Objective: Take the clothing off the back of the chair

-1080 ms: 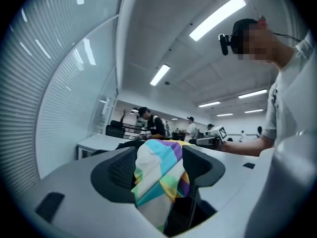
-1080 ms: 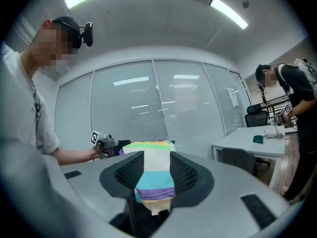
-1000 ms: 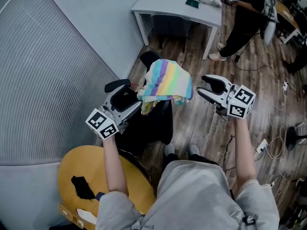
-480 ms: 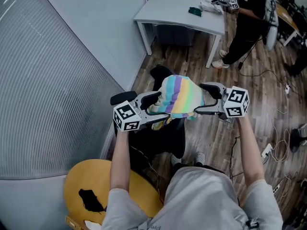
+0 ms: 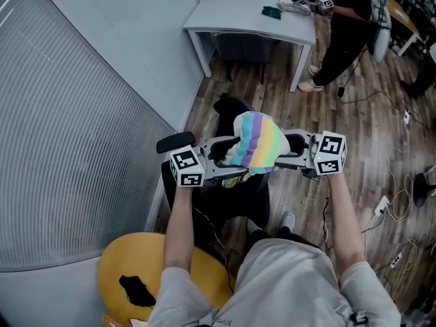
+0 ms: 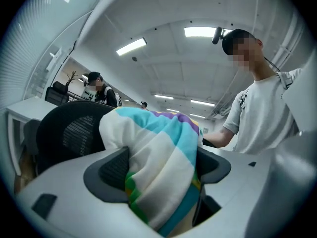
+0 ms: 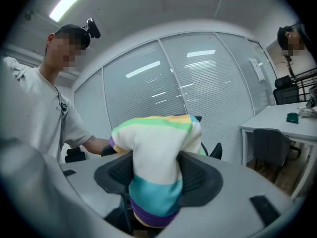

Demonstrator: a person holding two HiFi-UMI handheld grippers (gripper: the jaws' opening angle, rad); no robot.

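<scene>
1. The striped clothing [image 5: 257, 142] hangs over the chair [image 5: 238, 199] back, between my grippers
2. The left gripper [image 6: 158, 170] has just been opening and is spread wide round the cloth; the right gripper [image 7: 156, 175] has just been closing and pinches it
3. I'd clamp left, then lift both together
4. No readable writing

clothing [image 5: 257, 142]: white, teal, purple, green, yellow stripes
chair [image 6: 64, 133]: black
my left tongs [image 6: 161, 167]: grey, black pads
my right tongs [image 7: 156, 175]: same
</scene>
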